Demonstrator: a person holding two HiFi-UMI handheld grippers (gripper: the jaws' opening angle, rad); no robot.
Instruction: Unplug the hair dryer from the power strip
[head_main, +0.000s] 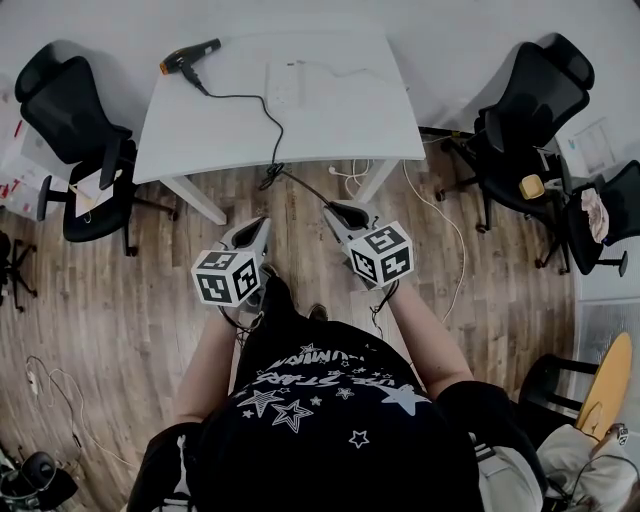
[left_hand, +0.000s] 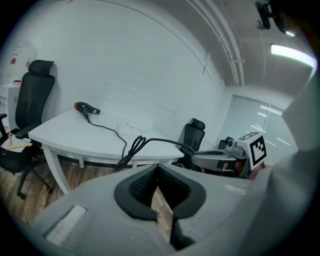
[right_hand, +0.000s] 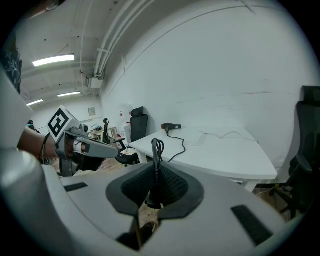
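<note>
A white tabletop (head_main: 340, 120) carries the hair dryer (head_main: 190, 57) at its far left corner, with the power strip (head_main: 285, 82) apart near the middle. The right claw (right_hand: 154, 180) clenches the dryer's black cord (head_main: 275, 130) beyond the near edge. The left claw (left_hand: 157, 175) is closed and empty.

Head view looks steeply down from overhead; both low gripper views face level, sharing the table (head_main: 340, 120) (left_hand: 75, 132) (right_hand: 235, 152) and hair dryer (head_main: 188, 57) (left_hand: 86, 107) (right_hand: 171, 127)
</note>
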